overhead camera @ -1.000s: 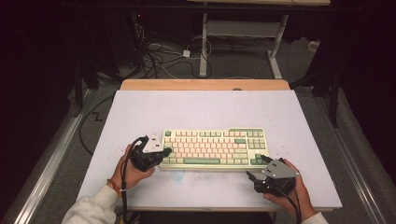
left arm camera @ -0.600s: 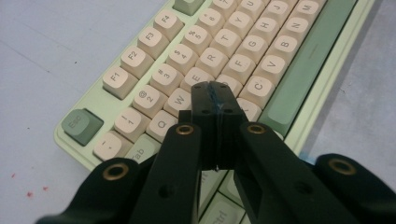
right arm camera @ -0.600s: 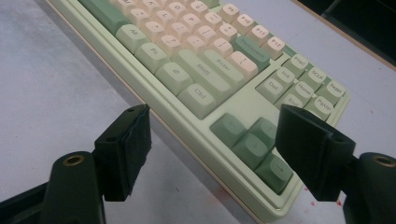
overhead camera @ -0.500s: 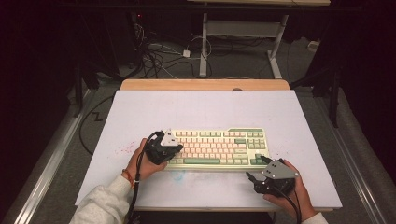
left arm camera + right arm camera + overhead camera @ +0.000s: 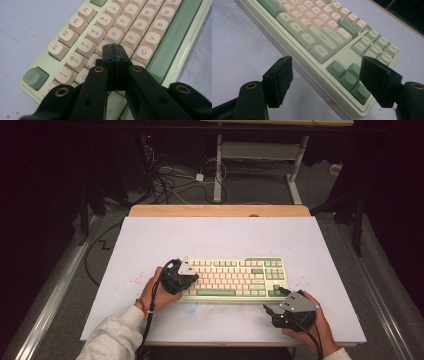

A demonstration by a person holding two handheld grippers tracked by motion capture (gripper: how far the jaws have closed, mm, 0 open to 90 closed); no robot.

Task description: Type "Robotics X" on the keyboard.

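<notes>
A pale green keyboard with cream and green keys lies on the white table near the front. My left gripper hovers over its left end, jaws shut together with nothing between them. In the left gripper view the shut tips sit just above the cream keys near the E and D keys. My right gripper is held at the keyboard's front right corner, open, its tips close to the edge. The right gripper view has the two pads wide apart, with the arrow keys between them.
The white table top has a wooden strip along its far edge. Faint red specks mark the surface left of the keyboard. Cables and desk legs lie on the dark floor beyond.
My left gripper has moved right from the table beside the keyboard to above its left keys. The right gripper has stayed in place.
</notes>
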